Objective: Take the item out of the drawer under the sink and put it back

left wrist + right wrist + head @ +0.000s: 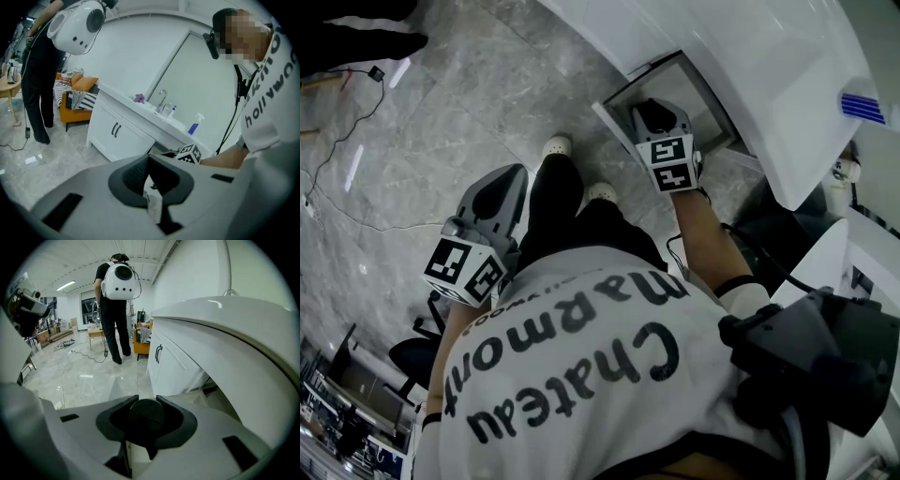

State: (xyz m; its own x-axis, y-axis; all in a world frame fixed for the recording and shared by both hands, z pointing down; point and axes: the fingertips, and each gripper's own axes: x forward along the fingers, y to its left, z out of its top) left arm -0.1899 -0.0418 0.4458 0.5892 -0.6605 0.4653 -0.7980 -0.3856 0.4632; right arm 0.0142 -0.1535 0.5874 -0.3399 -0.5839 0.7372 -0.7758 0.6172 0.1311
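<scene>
We're looking straight down the person's back, and the white T-shirt (pixel 581 375) reads "Chateau Marmont" in big black letters, with a smaller line above it that looks like "HOLLYWOOD". The left gripper view catches "hollywoo" running down the same shirt at 3 o'clock.

Up at 1 o'clock in the head view, the right gripper (pixel 659 114) hangs over the open drawer (pixel 614 120), which juts out from under the white sink unit (pixel 750 56). In its own view the right gripper (pixel 140 401) is clamped on the item, a dark round thing (pixel 146 417) that sits snug between the pads. We can't read any writing on it.

Down at 8 o'clock in the head view, the left gripper (pixel 504 183) hovers over the marble floor (pixel 441 112), well apart from the drawer. In its own view the left gripper (pixel 147 159) has its pads pressed together with nothing between them. Beyond it, at 1 o'clock, a spray bottle (pixel 194 126) with a blue body stands on the sink unit beside the faucet (pixel 161 99). Its label is too small for us to read.
</scene>
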